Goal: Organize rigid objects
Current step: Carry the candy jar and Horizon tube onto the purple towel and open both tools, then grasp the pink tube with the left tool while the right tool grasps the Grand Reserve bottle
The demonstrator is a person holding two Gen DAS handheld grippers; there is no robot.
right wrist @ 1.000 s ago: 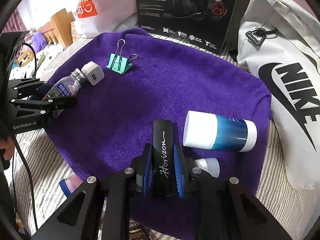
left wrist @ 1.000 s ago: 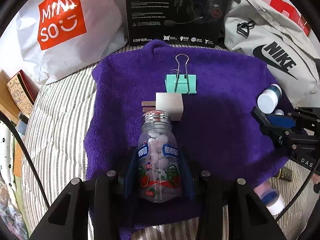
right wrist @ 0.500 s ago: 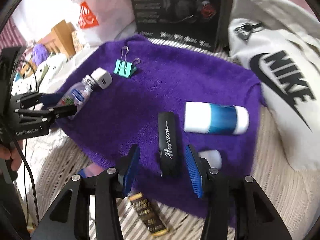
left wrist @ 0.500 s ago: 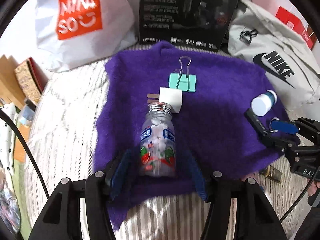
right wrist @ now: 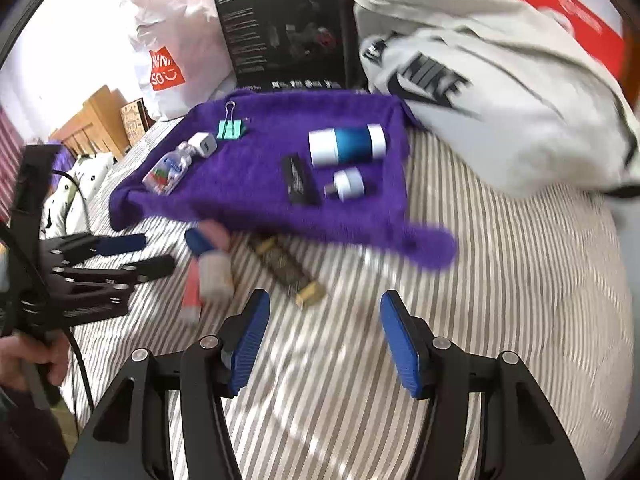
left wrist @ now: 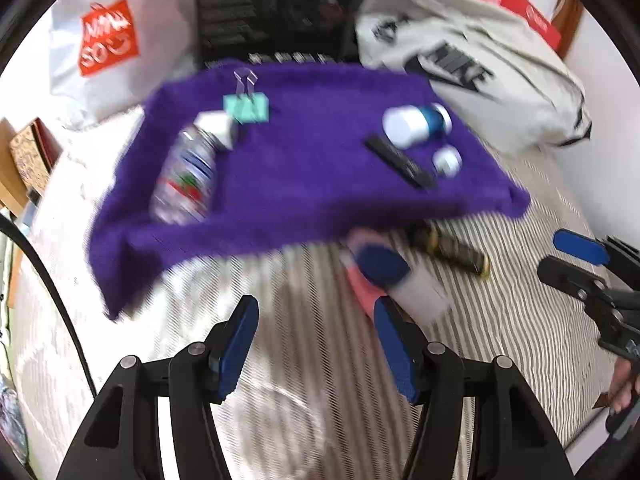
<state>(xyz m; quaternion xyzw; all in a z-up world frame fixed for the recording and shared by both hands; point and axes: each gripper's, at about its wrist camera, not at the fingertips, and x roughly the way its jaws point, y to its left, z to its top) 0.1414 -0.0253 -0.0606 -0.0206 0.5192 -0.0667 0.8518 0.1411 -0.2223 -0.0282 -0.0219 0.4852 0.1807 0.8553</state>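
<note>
On the purple towel [left wrist: 300, 168] lie a clear candy bottle [left wrist: 186, 176], a white charger [left wrist: 218, 126], a green binder clip [left wrist: 246, 106], a blue-and-white bottle [left wrist: 414, 124], a black bar [left wrist: 400, 162] and a small white bottle [left wrist: 447, 160]. A pink tube with a blue cap [left wrist: 384, 276] and a dark gold tube [left wrist: 452, 250] rest on the striped bedding in front of the towel. My left gripper [left wrist: 316, 344] is open and holds nothing, just short of the pink tube. My right gripper [right wrist: 324, 344] is also open and holds nothing, near the dark gold tube [right wrist: 286, 268].
A white Miniso bag [left wrist: 104, 40], a black headset box [right wrist: 284, 32] and a grey Nike bag [right wrist: 500, 92] line the far side of the towel. Wooden furniture [right wrist: 92, 124] stands at the left. Striped bedding [right wrist: 500, 280] spreads to the right. The view is motion-blurred.
The left gripper let go of the candy bottle and the right let go of the black bar. Both opened and pulled back off the towel over the striped bedding.
</note>
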